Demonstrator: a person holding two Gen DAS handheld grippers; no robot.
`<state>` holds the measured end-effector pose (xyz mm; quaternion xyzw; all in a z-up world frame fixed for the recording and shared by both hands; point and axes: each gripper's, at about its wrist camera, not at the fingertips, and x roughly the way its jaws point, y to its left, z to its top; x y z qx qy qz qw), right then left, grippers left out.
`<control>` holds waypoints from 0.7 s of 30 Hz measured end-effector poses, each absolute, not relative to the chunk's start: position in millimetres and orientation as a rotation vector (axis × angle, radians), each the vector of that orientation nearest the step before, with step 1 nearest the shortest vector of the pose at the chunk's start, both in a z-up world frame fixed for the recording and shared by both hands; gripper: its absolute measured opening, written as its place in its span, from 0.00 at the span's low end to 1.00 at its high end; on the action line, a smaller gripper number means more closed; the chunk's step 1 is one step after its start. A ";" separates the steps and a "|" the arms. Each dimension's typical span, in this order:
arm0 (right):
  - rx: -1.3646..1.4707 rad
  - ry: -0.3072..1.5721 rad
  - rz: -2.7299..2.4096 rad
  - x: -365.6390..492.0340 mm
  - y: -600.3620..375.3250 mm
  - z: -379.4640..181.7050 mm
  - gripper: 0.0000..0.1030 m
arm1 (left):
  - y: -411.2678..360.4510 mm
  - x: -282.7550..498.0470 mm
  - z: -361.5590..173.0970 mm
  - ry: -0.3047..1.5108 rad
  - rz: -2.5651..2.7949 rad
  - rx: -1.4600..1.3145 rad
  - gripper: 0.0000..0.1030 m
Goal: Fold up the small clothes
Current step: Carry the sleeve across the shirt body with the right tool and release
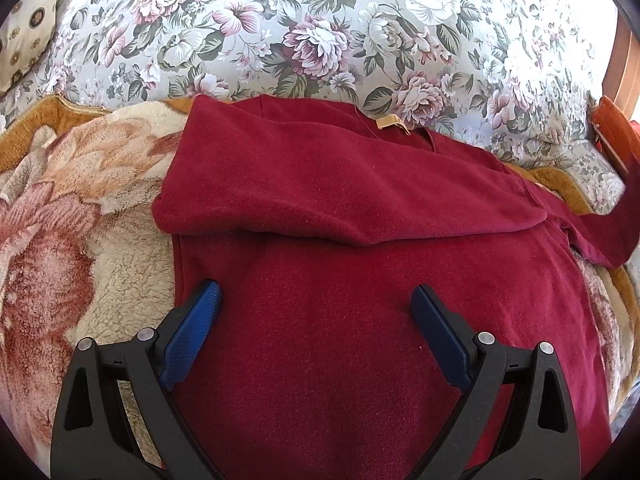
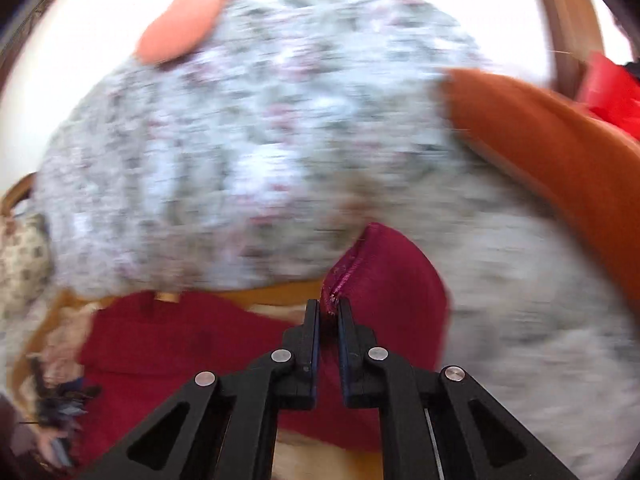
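Note:
A dark red sweater [image 1: 360, 216] lies on a fleece blanket [image 1: 72, 220], its left sleeve folded across the chest and a tan neck label [image 1: 390, 123] at the far side. My left gripper [image 1: 316, 300] is open, its blue pads just above the sweater's lower body. My right gripper [image 2: 329, 306] is shut on the cuff of the sweater's right sleeve [image 2: 384, 272] and holds it lifted. That view is blurred by motion. The lifted sleeve also shows at the right edge of the left wrist view [image 1: 612, 224].
A floral sofa back [image 1: 320, 28] rises behind the blanket. A patterned cushion [image 1: 24, 28] sits at the far left. An orange cushion [image 2: 560, 168] lies at the right, with red cloth [image 2: 612, 92] behind it.

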<state>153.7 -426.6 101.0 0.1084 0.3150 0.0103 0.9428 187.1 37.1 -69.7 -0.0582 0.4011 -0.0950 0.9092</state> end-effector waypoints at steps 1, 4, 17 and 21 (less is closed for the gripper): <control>0.228 0.645 0.061 163.0 -407.2 98.8 0.07 | 37.4 187.2 -69.6 0.827 -0.198 -0.123 0.93; 0.228 0.663 0.202 191.8 -328.1 85.6 0.07 | 38.1 187.3 -69.5 0.825 -0.202 -0.130 0.93; 0.108 0.962 0.358 258.7 -99.6 -25.2 0.17 | 39.4 186.6 -67.9 0.820 -0.210 -0.147 0.94; 0.076 0.878 0.332 218.2 -121.9 -18.5 0.22 | 39.1 184.8 -66.6 0.818 -0.209 -0.145 0.94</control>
